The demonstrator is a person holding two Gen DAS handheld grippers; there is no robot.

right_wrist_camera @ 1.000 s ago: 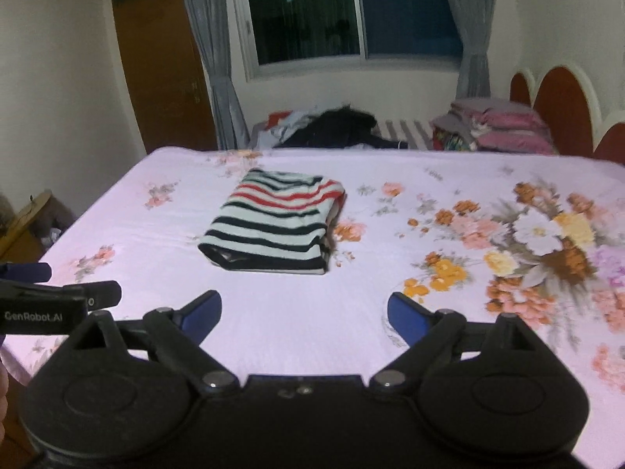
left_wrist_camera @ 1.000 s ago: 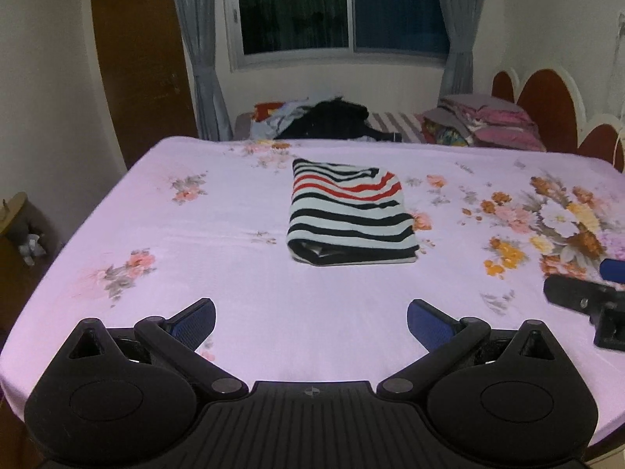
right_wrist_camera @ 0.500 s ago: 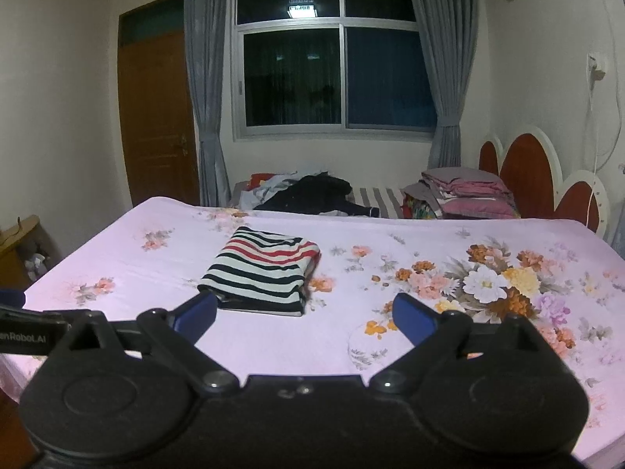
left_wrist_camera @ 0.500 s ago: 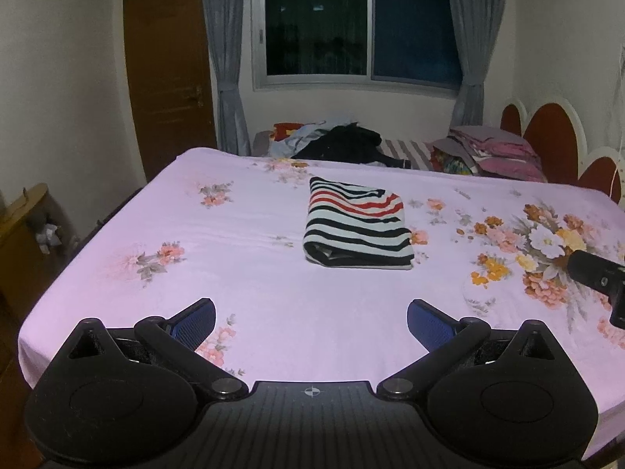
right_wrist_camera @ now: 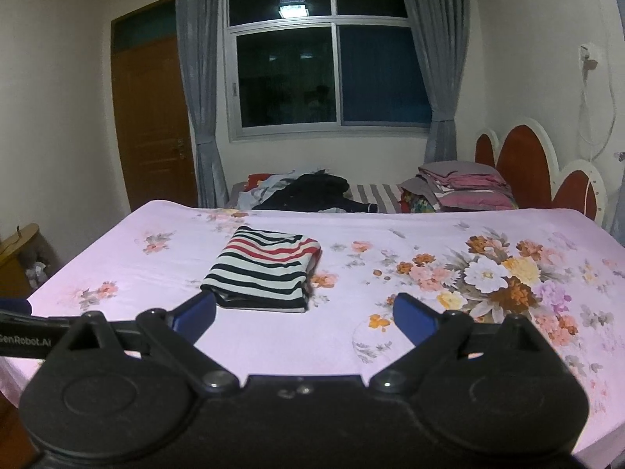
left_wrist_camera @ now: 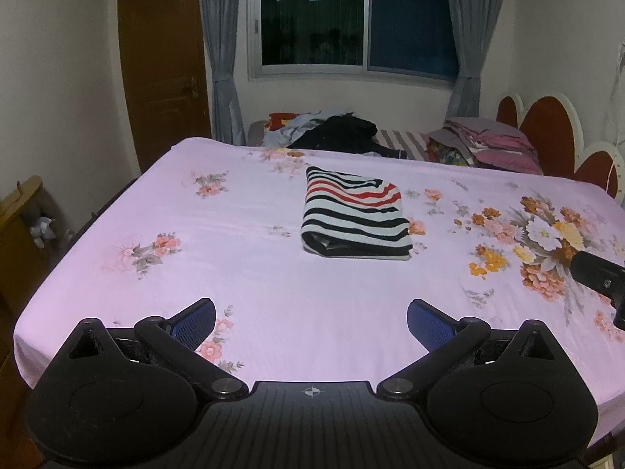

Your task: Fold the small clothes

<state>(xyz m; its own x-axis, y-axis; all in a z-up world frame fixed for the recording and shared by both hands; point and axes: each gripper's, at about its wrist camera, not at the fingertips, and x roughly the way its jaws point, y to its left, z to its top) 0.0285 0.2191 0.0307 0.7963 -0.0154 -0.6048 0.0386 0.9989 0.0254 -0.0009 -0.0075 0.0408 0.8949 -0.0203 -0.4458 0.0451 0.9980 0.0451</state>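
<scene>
A folded striped shirt (left_wrist_camera: 356, 215) lies flat on the pink flowery bed (left_wrist_camera: 273, 281), near the middle. It sits at about 12 o'clock from the left gripper (left_wrist_camera: 311, 322) and 11 o'clock from the right gripper (right_wrist_camera: 304, 314). Both grippers hang over the near edge, jaws wide apart, holding nothing.

Both your wrist cameras look from the bed's (left_wrist_camera: 273, 305) near edge toward the window (right_wrist_camera: 328, 66), well back, sharing the folded striped shirt (left_wrist_camera: 353, 213); your right one sits lower.
</scene>
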